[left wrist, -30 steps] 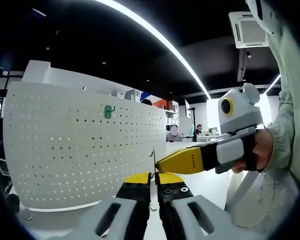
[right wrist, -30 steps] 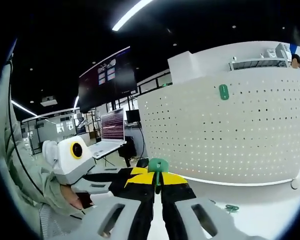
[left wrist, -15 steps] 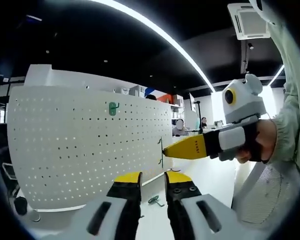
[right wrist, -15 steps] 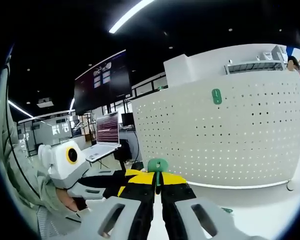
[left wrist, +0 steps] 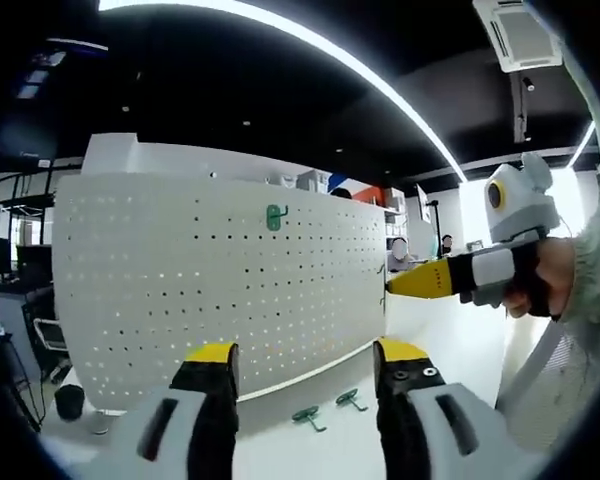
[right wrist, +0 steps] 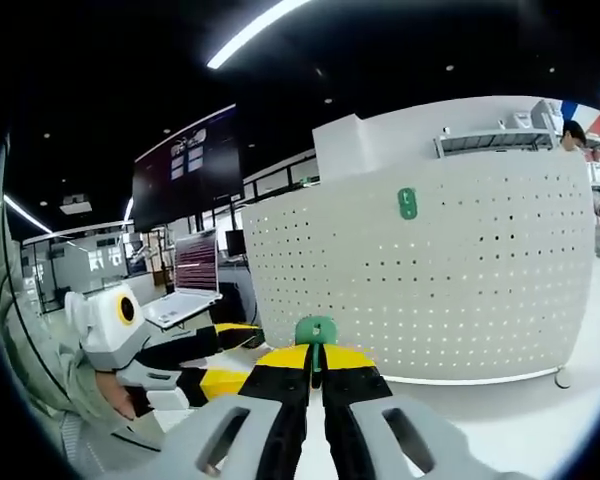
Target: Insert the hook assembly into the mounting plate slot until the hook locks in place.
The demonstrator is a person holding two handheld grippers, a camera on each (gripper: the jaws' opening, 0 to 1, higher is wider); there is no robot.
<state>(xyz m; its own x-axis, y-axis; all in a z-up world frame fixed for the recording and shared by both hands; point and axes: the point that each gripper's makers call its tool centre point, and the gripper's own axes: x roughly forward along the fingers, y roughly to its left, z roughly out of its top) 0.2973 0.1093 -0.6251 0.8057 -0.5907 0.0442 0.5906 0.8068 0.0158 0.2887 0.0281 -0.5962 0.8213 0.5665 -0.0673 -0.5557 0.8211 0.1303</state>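
Observation:
The white perforated mounting plate (left wrist: 230, 290) stands upright on the table, with one green hook (left wrist: 275, 216) fixed near its top. My left gripper (left wrist: 306, 355) is open wide with nothing between its fingers. My right gripper (left wrist: 405, 283) comes in from the right, off the plate's right edge, held by a hand (left wrist: 540, 285). In the right gripper view my right gripper (right wrist: 315, 358) is shut on a green hook assembly (right wrist: 315, 330), short of the mounting plate (right wrist: 460, 280) and its mounted hook (right wrist: 407, 203). My left gripper (right wrist: 225, 355) shows open at the lower left.
Two loose green hooks (left wrist: 307, 415) (left wrist: 351, 400) lie on the white table in front of the plate. A dark round object (left wrist: 68, 400) sits by the plate's left end. A laptop (right wrist: 185, 305) and a large screen (right wrist: 185, 165) stand behind to the left.
My left gripper has gone from nearly shut to wide open. The right gripper, which was touching its tips, has drawn away to the right with the hook. Both views have shifted.

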